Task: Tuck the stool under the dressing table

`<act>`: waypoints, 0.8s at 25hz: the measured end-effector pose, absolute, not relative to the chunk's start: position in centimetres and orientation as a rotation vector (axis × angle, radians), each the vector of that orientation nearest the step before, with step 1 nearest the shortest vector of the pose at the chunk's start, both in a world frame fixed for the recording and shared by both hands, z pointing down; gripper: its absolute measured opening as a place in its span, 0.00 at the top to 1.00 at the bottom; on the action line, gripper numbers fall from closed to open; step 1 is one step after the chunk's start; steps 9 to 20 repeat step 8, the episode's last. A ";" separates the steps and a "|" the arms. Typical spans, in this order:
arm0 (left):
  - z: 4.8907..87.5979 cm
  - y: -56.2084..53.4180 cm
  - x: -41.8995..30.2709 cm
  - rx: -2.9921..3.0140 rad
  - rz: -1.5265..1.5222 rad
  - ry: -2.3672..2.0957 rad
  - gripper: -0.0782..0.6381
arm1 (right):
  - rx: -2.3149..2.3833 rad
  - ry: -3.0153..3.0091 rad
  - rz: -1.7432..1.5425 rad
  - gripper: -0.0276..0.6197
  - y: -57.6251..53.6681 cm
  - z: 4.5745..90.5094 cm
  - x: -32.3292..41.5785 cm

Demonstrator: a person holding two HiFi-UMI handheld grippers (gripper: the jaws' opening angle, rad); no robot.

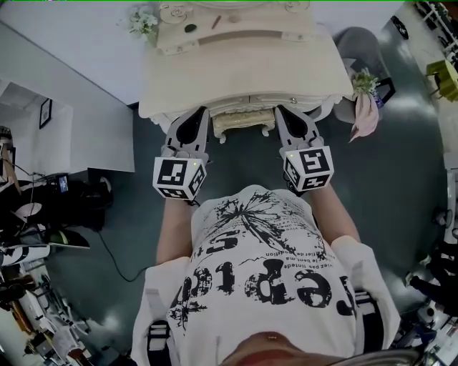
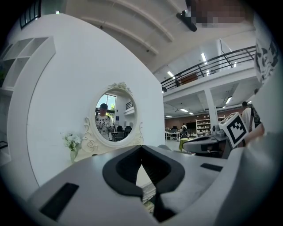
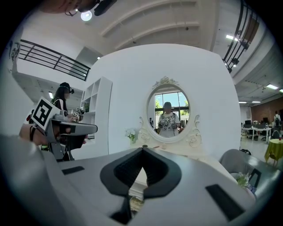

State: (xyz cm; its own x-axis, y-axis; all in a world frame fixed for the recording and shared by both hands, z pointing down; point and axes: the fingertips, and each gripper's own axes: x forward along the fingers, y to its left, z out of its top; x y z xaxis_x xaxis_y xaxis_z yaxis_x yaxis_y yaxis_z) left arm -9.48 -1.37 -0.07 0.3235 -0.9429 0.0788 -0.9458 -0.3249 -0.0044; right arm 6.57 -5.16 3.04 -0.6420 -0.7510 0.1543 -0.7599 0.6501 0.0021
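Fingers of the left gripper are seen drawn together, tips touching, with nothing caught between them. The fingers of the right gripper are likewise closed tip to tip on nothing. Through the gap below each pair of tips, a strip of carved cream edge is glimpsed.

From the head view, both tools are held out in front of a printed white T-shirt. The left gripper and the right gripper are pointed forward side by side, each with its marker cube nearest the body. Between their tips the stool is found. It is pushed in beneath the front of the dressing table, so that only its ornate cream front rim is left showing. Whether either gripper touches it cannot be told.

On the table's top, a small bunch of white flowers is set at the left rear corner, and a few small items are laid near the back. Behind these, an oval mirror in a scrolled cream frame is mounted against a white wall panel, and a standing person is reflected in it. To the table's right, a grey chair is placed on the dark floor, with a pink cloth draped at its side.
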 end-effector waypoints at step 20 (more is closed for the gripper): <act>0.5 -1.3 -9.0 2.538 0.136 -1.801 0.86 | 1.235 -2.731 0.077 0.93 -4.6 3.7 6.2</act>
